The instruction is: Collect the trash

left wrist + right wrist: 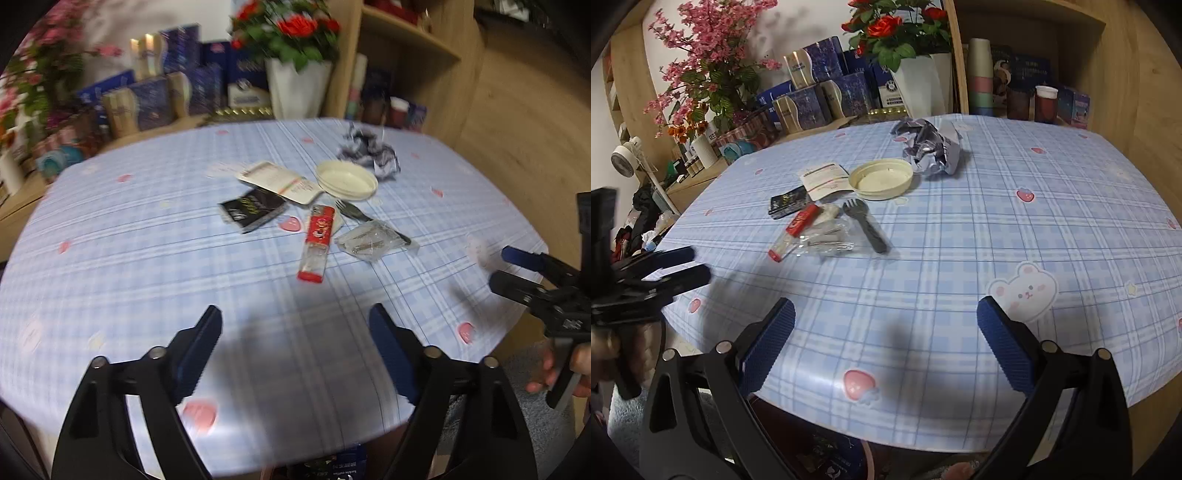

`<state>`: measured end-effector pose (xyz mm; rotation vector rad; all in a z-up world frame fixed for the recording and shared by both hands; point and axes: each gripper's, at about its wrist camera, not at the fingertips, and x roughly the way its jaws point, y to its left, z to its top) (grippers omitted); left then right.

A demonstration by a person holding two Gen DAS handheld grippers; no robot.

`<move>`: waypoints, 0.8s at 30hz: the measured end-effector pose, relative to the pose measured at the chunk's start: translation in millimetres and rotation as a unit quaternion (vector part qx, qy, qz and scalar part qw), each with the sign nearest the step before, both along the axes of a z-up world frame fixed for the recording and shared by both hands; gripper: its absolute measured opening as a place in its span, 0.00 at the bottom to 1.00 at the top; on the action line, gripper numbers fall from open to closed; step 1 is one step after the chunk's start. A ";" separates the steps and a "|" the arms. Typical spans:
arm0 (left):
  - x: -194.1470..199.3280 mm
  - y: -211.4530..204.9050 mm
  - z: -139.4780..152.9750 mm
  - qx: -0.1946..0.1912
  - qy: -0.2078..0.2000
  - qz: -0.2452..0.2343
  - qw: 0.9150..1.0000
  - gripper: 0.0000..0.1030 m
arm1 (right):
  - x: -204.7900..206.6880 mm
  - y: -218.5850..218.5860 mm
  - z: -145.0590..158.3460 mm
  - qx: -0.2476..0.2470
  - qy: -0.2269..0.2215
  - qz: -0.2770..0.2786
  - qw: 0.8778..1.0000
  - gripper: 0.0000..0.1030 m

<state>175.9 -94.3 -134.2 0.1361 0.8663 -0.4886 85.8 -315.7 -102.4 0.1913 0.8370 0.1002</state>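
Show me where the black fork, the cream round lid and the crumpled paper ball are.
black fork (866,225), right wrist view, on its handle.
cream round lid (881,179), right wrist view, on its inner face.
crumpled paper ball (929,147), right wrist view, on its middle.

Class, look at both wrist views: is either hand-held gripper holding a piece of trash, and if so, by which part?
Nothing is held. The left hand-held gripper and the right hand-held gripper are both open and empty above the table; the trash, such as the black fork, lies untouched.

Lid (881,178) on table (997,229), fork (866,223) just before it
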 end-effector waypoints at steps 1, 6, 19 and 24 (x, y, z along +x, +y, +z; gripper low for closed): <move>7.4 -6.6 -3.9 0.005 0.005 -0.005 1.000 0.71 | 2.4 -2.3 -2.0 0.000 0.003 -0.001 1.000 0.94; 45.0 -32.2 -19.2 0.014 0.037 -0.021 0.999 0.63 | 11.2 -14.6 -12.5 0.006 0.017 -0.012 1.000 0.94; 81.3 -62.3 -37.8 0.052 0.049 -0.024 0.997 0.22 | 26.2 -25.3 -23.5 0.003 0.030 -0.019 0.999 0.94; 71.5 -46.7 -37.3 0.024 0.055 -0.014 0.998 0.21 | 35.4 -14.3 -20.4 -0.007 0.023 0.003 1.000 0.94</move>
